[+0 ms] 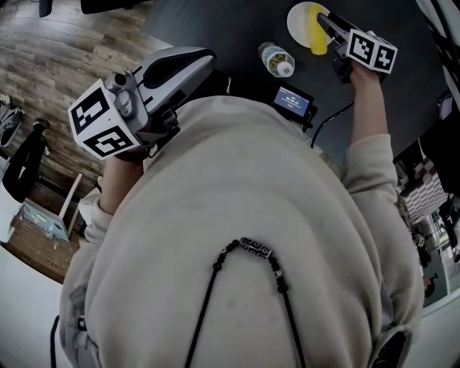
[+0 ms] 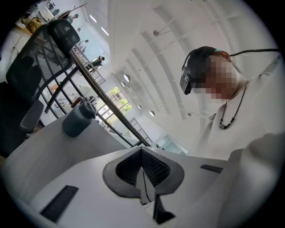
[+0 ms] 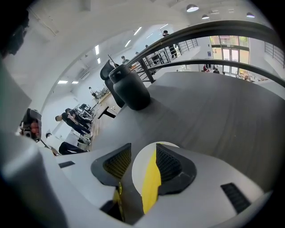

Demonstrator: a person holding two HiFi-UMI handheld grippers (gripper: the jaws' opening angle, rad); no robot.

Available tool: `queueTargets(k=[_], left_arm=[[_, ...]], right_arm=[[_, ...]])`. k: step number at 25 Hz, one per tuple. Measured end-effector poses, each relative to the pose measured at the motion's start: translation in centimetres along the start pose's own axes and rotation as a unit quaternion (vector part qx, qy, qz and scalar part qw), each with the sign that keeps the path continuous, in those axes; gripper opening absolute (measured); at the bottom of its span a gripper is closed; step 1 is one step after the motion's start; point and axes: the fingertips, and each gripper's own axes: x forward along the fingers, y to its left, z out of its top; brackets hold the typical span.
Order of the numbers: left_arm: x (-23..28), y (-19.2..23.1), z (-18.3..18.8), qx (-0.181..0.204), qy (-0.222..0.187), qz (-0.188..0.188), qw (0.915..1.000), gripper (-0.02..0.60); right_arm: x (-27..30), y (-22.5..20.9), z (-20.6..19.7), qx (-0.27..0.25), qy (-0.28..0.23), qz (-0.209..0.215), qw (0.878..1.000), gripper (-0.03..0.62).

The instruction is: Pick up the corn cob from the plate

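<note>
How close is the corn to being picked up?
Done: the right hand-held gripper is over the plate. In hand: the yellow corn cob shows between its open jaws, not squeezed yet. Left: close on it and lift it off.

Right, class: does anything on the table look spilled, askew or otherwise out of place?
Nothing stands out. The corn lies on the plate, the plate sits flat on the table, and no spill shows.
</note>
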Motion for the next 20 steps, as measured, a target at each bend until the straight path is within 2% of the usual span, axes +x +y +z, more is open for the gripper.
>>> queueTargets(k=[12, 16, 20], left_arm=[[-0.3, 0.0, -0.1, -0.008, -0.015, 0.001, 0.9998, 0.002], [-0.4, 0.1, -0.1, -0.010, -0.017, 0.004, 0.9998, 0.002], [-0.4, 0.1, -0.2, -0.012, -0.019, 0.005, 0.9997, 0.002]], right_arm=[[2.0, -0.9, -1.7, 0.007, 0.031, -0.008, 0.999, 0.247], [3.1, -1.9, -3.0, 0.002, 0.060, -0.032, 0.998, 0.297], [4.0, -2.7, -4.6, 0.002, 0.089, -0.054, 0.995, 0.308]])
